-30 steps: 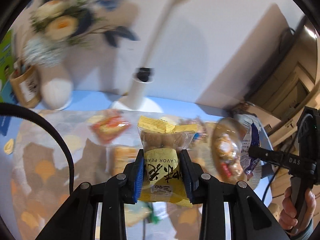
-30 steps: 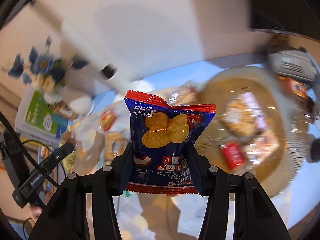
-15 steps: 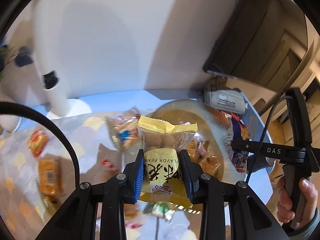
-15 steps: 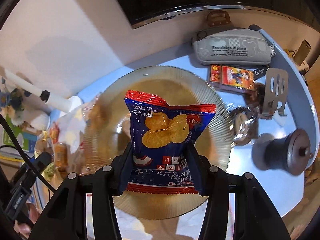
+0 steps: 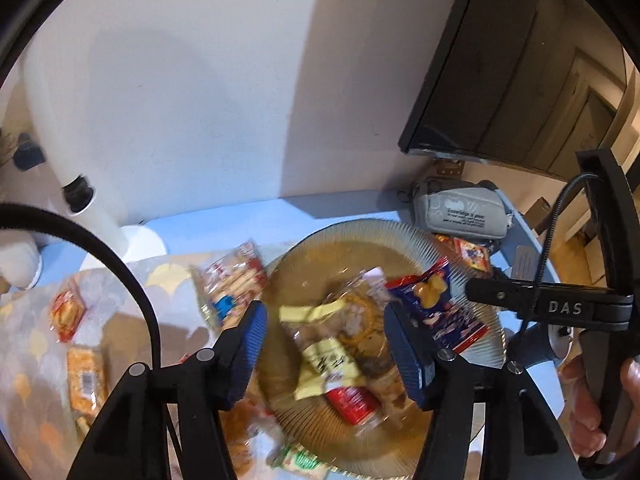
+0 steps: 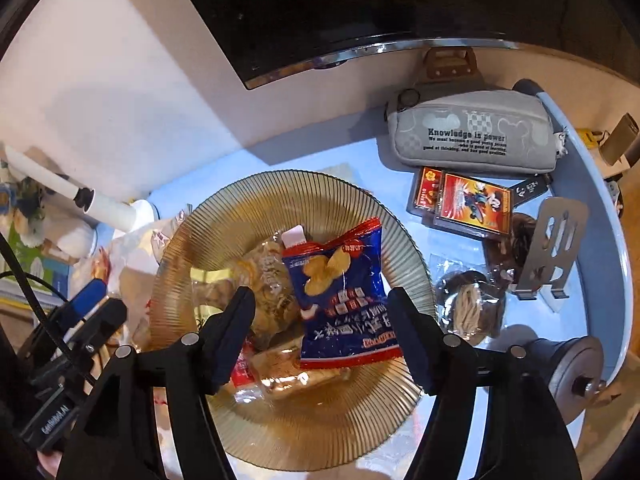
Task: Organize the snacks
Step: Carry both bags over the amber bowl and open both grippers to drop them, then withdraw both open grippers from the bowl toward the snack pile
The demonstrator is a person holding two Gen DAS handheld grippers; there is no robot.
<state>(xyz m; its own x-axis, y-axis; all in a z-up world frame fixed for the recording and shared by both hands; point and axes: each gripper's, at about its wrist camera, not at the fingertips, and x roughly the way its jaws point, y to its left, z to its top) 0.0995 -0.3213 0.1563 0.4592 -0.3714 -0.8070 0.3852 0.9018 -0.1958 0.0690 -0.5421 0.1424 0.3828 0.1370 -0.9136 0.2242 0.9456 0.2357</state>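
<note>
A ribbed amber glass plate (image 5: 360, 240) (image 6: 280, 192) holds several snack packets. The yellow peanut-flavour packet (image 5: 324, 356) lies loose in the plate below my left gripper (image 5: 326, 344), which is open and empty. The blue and red cracker packet (image 6: 344, 296) (image 5: 436, 304) lies in the plate between the fingers of my right gripper (image 6: 322, 332), which is open and not holding it. A red packet (image 5: 352, 398) and clear-wrapped snacks lie under them.
Loose snacks (image 5: 232, 284) (image 5: 86, 376) (image 5: 66, 314) lie on the patterned cloth left of the plate. A grey pencil case (image 6: 472, 136), a red card box (image 6: 472, 200), a metal stand (image 6: 552, 248) and a white lamp base (image 5: 140, 240) stand around the plate. A dark monitor (image 6: 360, 8) is behind.
Both grippers have opened over the plate. The yellow packet has dropped from the left gripper and the blue packet from the right; both now lie in the plate.
</note>
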